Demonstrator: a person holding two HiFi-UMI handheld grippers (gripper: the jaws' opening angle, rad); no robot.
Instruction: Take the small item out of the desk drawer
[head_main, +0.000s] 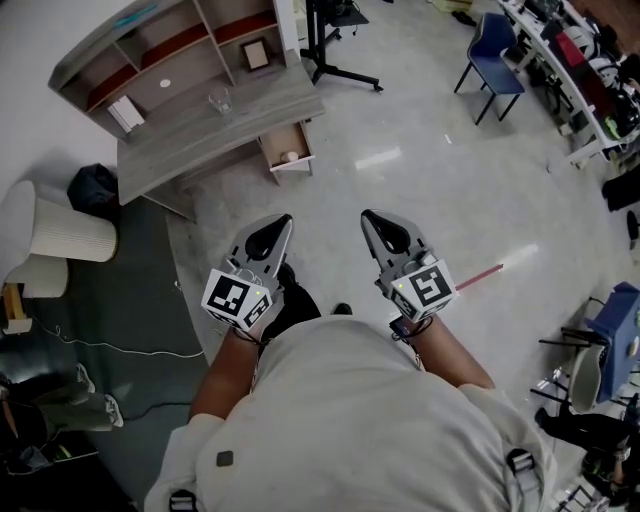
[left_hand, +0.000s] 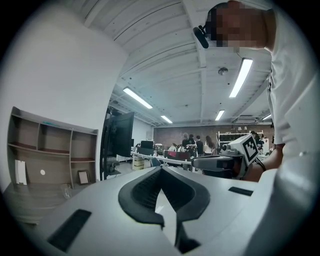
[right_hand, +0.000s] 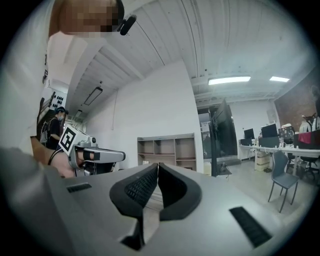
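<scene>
The grey desk (head_main: 215, 135) with a shelf unit stands at the upper left of the head view, some way ahead of me. Its drawer (head_main: 288, 147) is pulled open at the desk's right end. A small white item (head_main: 290, 156) lies inside the drawer. My left gripper (head_main: 285, 218) and right gripper (head_main: 366, 214) are held side by side in front of my body, pointing level, well short of the desk. Both are shut with nothing between the jaws. The left gripper view shows its own shut tips (left_hand: 160, 169) and the shelf unit (left_hand: 50, 155) at left. The right gripper (right_hand: 158, 165) faces the shelves (right_hand: 167, 152).
A glass (head_main: 220, 100) and a picture frame (head_main: 256, 53) stand on the desk. A black screen stand (head_main: 335, 55) is right of it, a blue chair (head_main: 495, 60) further right. A white cylinder (head_main: 60, 232), a black bag (head_main: 95, 188) and a cable on dark carpet lie left.
</scene>
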